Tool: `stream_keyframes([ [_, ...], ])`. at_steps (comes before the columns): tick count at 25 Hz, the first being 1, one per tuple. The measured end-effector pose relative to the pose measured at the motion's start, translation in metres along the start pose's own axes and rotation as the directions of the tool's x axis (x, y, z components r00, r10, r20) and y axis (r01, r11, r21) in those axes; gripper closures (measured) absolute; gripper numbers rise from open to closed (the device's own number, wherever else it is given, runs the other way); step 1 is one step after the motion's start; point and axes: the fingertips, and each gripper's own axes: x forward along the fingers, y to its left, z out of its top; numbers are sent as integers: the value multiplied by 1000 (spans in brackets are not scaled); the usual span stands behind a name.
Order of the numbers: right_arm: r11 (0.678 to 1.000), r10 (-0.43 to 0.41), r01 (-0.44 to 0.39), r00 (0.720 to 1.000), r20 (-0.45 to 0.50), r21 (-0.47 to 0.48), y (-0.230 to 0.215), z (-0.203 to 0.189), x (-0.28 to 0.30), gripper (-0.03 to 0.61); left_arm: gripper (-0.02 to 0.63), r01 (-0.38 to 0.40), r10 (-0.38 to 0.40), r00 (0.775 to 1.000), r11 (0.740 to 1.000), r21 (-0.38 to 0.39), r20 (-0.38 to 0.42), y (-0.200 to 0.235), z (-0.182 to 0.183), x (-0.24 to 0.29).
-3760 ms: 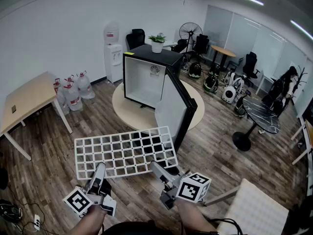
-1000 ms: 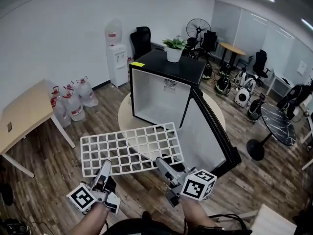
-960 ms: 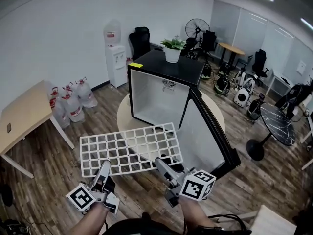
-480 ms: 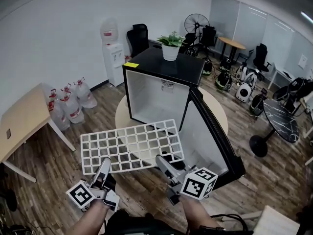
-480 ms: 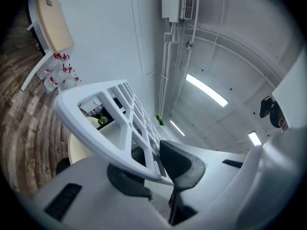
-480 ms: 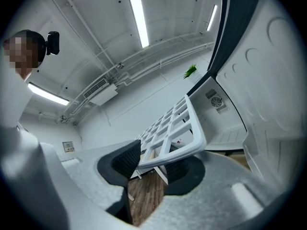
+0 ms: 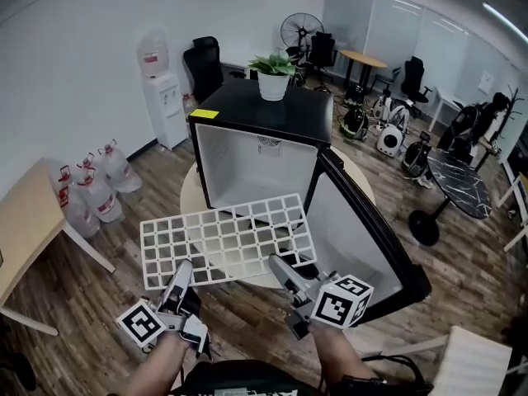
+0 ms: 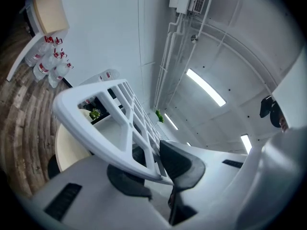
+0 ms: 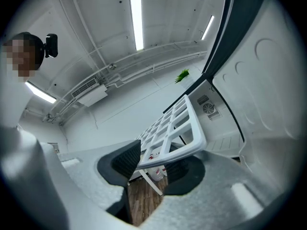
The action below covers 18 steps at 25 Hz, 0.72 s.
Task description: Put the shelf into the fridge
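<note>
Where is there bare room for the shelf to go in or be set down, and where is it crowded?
The fridge cavity is bare between its white walls. Its black top is free left of the plant. Crowded: the open door on the right, and the chairs behind.

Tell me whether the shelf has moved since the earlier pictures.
Yes. The shelf has moved toward the fridge: in the head view its far edge now overlaps the fridge's open front, where earlier a clear gap showed between them.
</note>
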Motion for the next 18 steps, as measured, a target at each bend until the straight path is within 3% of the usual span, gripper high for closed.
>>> stream_keyframes([
  [9,995,-102,101,992,79,14,-13,8,61,442,545,48,-47,992,999,1,-117,33,61,49],
  [18,978,-207,206,970,126,21,-31,19,79,442,545,89,-99,971,994,-58,-218,47,75,93],
])
